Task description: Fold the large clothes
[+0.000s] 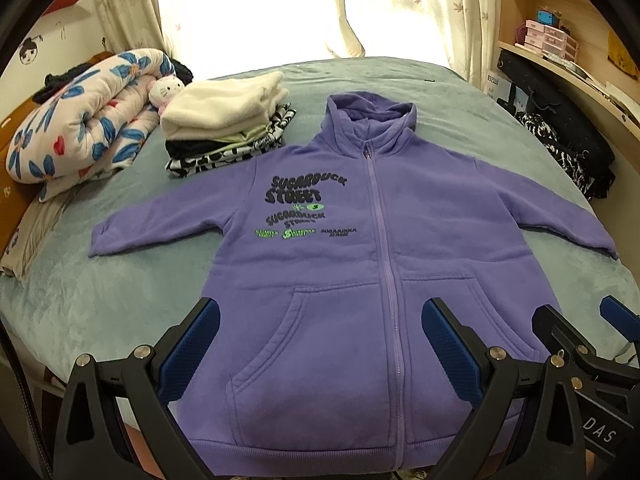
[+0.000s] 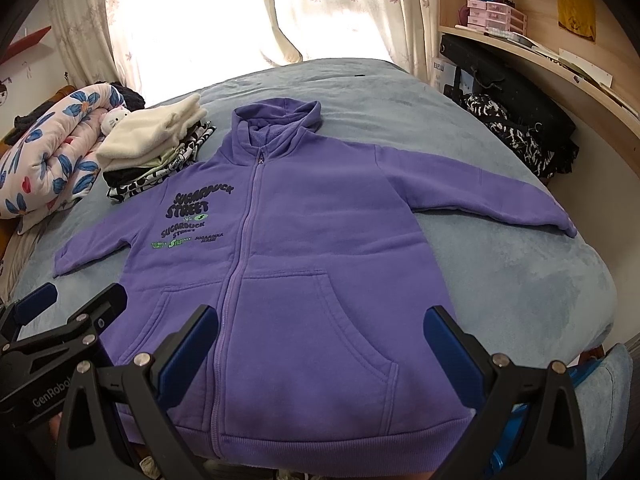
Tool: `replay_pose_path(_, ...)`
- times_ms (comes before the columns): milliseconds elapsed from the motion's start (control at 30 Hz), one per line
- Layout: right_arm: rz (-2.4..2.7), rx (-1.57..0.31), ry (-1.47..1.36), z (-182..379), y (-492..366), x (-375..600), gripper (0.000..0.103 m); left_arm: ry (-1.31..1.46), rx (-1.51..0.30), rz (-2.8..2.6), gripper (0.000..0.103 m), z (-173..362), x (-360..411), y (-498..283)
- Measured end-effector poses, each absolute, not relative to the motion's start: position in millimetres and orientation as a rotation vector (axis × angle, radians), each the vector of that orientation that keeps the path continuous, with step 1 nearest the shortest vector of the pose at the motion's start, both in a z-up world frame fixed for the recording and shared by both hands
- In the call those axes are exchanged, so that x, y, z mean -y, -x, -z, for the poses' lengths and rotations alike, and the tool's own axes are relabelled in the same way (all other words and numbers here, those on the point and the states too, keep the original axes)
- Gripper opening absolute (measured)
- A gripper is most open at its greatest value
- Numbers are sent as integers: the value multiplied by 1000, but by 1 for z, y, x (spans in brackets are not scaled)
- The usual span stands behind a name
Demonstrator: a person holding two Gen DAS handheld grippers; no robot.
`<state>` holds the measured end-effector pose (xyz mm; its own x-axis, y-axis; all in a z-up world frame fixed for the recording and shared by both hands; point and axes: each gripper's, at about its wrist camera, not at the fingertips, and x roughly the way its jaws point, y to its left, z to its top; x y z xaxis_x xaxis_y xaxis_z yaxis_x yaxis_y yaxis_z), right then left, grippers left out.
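A purple zip hoodie (image 1: 340, 264) with dark "Sugarduck Street" print lies flat, front up, on the blue-grey bed, sleeves spread out and hood toward the window. It also shows in the right wrist view (image 2: 304, 248). My left gripper (image 1: 320, 344) is open and empty, above the hoodie's lower left pocket near the hem. My right gripper (image 2: 320, 348) is open and empty, above the lower right pocket. The right gripper shows at the right edge of the left wrist view (image 1: 580, 328); the left gripper shows at the left edge of the right wrist view (image 2: 76, 304).
A stack of folded clothes (image 1: 224, 128) topped by a cream fleece sits left of the hood. A rolled floral quilt (image 1: 80, 120) with a Hello Kitty plush (image 1: 166, 90) lies at far left. Dark clothes (image 1: 568, 152) hang off the bed's right side below a wooden shelf (image 1: 568, 64).
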<state>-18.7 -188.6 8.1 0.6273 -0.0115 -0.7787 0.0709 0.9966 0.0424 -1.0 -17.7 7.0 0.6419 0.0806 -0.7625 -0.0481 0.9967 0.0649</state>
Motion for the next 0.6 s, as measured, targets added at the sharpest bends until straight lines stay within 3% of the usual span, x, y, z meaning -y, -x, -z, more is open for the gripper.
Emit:
replay_pose_path(367,41,-838,-69,-31,5,201,103,-15,-852,-10,100,-23,26,-18)
replay_pose_path(600,54,-764,-41,-58,-14,218,103,4,-861,84,94,-35,49,-49)
